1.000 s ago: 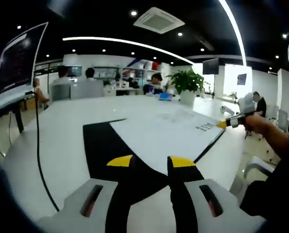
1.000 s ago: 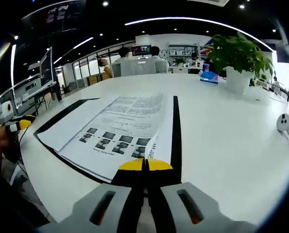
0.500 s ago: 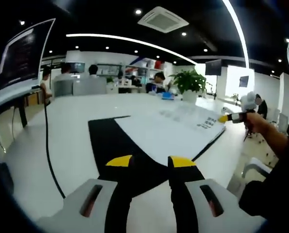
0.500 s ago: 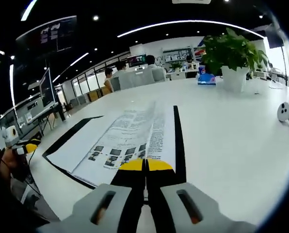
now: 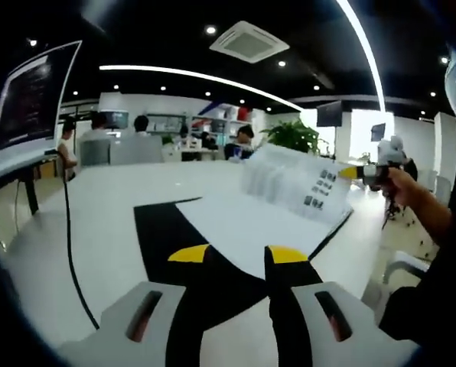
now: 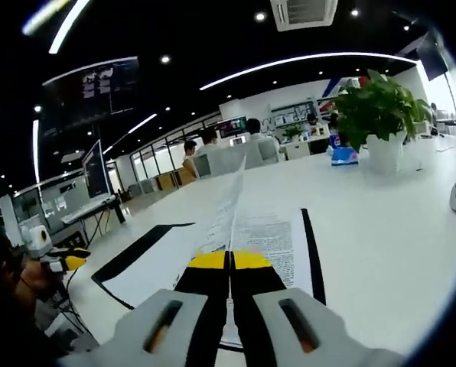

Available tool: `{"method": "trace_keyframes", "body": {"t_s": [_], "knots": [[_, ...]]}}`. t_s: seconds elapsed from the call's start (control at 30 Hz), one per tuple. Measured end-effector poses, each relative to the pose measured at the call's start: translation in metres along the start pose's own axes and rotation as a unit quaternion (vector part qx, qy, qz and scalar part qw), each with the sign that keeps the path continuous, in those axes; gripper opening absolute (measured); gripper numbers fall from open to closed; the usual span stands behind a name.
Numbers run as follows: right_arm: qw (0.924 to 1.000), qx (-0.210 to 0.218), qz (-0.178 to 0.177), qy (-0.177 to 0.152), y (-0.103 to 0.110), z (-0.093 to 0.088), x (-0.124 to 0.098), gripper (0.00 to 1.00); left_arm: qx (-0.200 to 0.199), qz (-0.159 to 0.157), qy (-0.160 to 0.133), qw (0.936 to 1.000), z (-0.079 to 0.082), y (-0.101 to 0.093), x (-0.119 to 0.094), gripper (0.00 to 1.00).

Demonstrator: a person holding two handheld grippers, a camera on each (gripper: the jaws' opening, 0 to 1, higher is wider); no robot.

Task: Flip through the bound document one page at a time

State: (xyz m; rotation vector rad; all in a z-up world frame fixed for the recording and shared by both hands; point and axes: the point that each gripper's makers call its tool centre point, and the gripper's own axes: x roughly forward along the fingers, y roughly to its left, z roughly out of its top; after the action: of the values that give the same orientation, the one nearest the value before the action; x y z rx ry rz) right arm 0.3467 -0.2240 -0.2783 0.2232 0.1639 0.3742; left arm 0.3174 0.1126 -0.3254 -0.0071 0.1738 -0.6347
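Mid-flip: right gripper (image 6: pixel 229 260) clamped on page (image 6: pixel 226 205), raised above the bound document (image 5: pixel 251 222). Left gripper (image 5: pixel 238 254) jaws apart, idle near its black cover. Next, likely: swing the page over, release.

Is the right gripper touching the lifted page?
Touching: in the right gripper view the right gripper is shut on the lifted page, which rises from its tips.

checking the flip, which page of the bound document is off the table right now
The page pinched in the shut right gripper: it stands raised and curved, printed with small pictures. The other pages lie flat on the black cover.
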Motion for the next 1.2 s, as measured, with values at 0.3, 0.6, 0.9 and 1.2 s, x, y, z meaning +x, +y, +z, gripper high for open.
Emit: {"method": "trace_keyframes", "body": {"t_s": [0.3, 0.6, 0.9, 1.2], "knots": [[0.9983, -0.006, 0.053, -0.023, 0.049, 0.017, 0.011, 0.02, 0.004, -0.007, 0.011, 0.9999, -0.005, -0.003, 0.001, 0.30], [0.9952, -0.008, 0.097, -0.010, 0.089, 0.002, 0.024, 0.02, -0.012, 0.010, 0.020, 0.9997, -0.019, 0.002, -0.015, 0.30], [0.9911, -0.004, 0.133, -0.006, 0.121, -0.002, 0.038, 0.02, -0.014, 0.017, 0.015, 0.9996, -0.015, 0.009, -0.020, 0.30], [0.9828, -0.008, 0.184, 0.009, 0.165, -0.010, 0.055, 0.02, -0.017, 0.019, 0.018, 0.9995, -0.019, 0.016, -0.022, 0.30]]}}
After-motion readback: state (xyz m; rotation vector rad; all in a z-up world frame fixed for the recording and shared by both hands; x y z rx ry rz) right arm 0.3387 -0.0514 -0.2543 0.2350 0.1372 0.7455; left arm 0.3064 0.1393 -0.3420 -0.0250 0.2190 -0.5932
